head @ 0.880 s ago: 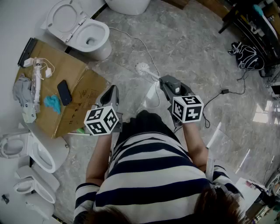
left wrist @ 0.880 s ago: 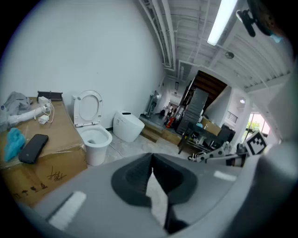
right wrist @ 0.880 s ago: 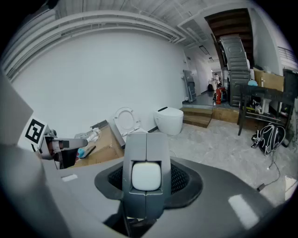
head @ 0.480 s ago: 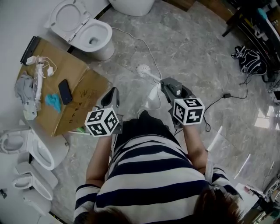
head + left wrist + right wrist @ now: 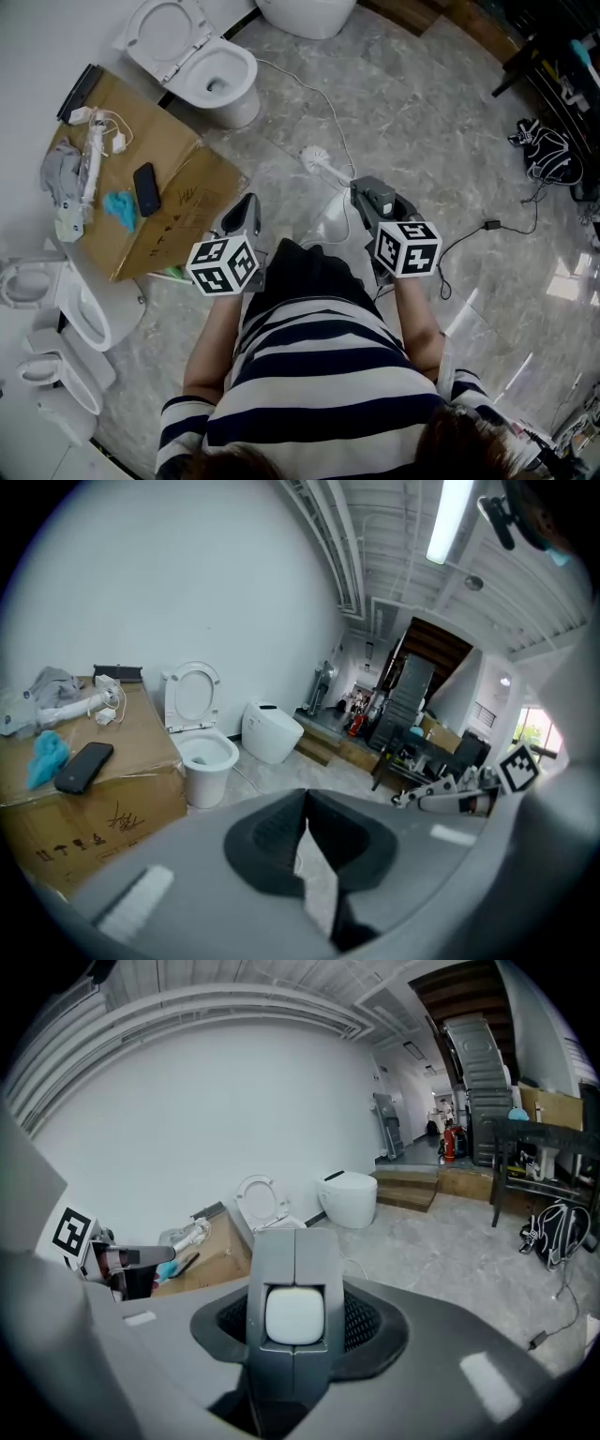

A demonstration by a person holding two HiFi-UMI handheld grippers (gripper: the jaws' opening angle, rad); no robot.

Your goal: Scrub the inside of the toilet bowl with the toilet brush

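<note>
Greys and whites, with one brown box

Glossy white on the toilet (image 5: 217,82) and the toilet brush (image 5: 317,161); mottled grey with pale marble veining across the floor (image 5: 422,122); dark grey on the left gripper (image 5: 244,214) and right gripper (image 5: 366,190), each capped with black-and-white square markers; plain brown on the cardboard box (image 5: 183,173), spotted with a black phone (image 5: 146,188) and a teal cloth (image 5: 120,208); broad navy and white stripes across the shirt (image 5: 319,375).

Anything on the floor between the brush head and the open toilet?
Bare floor between brush head and toilet in the head view; a white cable runs alongside.
</note>
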